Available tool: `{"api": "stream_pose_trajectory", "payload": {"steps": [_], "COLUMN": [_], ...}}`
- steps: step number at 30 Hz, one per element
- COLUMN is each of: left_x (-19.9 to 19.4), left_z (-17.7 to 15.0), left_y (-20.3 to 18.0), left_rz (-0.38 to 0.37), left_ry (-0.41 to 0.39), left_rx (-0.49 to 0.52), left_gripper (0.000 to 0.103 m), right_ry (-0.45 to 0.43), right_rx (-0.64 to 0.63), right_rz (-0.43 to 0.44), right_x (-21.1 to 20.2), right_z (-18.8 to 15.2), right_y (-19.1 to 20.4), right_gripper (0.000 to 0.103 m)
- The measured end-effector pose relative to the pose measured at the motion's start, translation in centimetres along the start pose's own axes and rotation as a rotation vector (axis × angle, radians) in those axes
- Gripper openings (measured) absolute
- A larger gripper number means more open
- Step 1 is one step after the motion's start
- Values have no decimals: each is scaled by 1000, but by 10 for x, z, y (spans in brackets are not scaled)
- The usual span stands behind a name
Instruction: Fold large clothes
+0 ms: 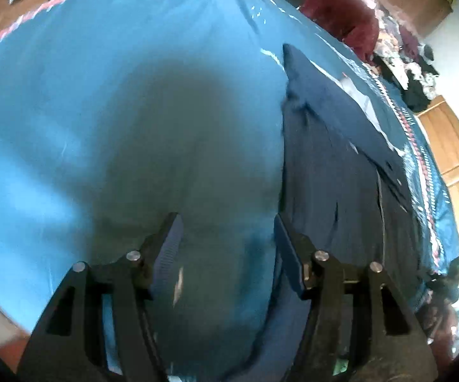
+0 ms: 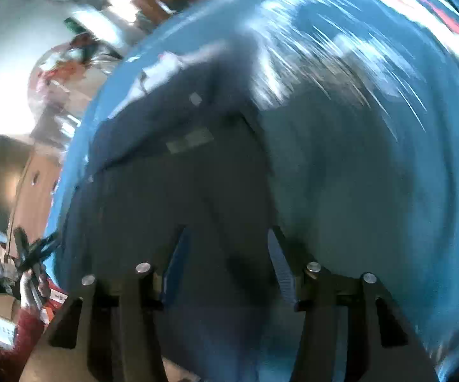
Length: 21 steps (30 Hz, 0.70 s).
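A dark navy garment [image 1: 334, 146] lies flat on the blue bedsheet [image 1: 102, 95], along its right side in the left wrist view. My left gripper [image 1: 227, 222] hovers over the sheet just left of the garment's edge, open, with nothing between its fingers. In the blurred right wrist view the same navy garment [image 2: 178, 165] fills the middle and left, showing a pale label. My right gripper [image 2: 226, 232] hangs above the garment near its right edge, open and holding nothing. The blue sheet [image 2: 372, 175] spreads to its right.
A dark red cushion [image 1: 340, 16] and a heap of mixed clothes [image 1: 401, 63] lie beyond the bed's far right corner. Wooden furniture [image 1: 452, 165] stands past the sheet's striped border [image 1: 417, 159]. Left of the bed are a clear bag [image 2: 63, 73] and boxes [image 2: 3, 312].
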State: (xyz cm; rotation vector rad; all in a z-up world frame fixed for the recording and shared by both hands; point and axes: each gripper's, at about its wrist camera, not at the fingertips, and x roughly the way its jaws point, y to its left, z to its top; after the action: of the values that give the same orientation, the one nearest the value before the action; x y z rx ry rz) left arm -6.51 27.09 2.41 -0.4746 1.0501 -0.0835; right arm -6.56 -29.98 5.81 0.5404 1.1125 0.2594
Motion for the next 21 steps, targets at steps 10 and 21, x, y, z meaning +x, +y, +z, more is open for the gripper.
{"api": "stream_pose_trajectory", "payload": {"steps": [10, 21], "left_x": [-20, -32], "left_z": [-36, -69], "left_y": [1, -3], "left_rz": [-90, 6], "left_ry": [66, 67], "left_rx": [63, 164], "left_gripper": [69, 69], "right_ry": [59, 59], "right_rx": [33, -117], "right_rz": [7, -89], "right_x": [-20, -15], "right_z": [-91, -113], "right_y": [-16, 24], "right_gripper": [67, 69]}}
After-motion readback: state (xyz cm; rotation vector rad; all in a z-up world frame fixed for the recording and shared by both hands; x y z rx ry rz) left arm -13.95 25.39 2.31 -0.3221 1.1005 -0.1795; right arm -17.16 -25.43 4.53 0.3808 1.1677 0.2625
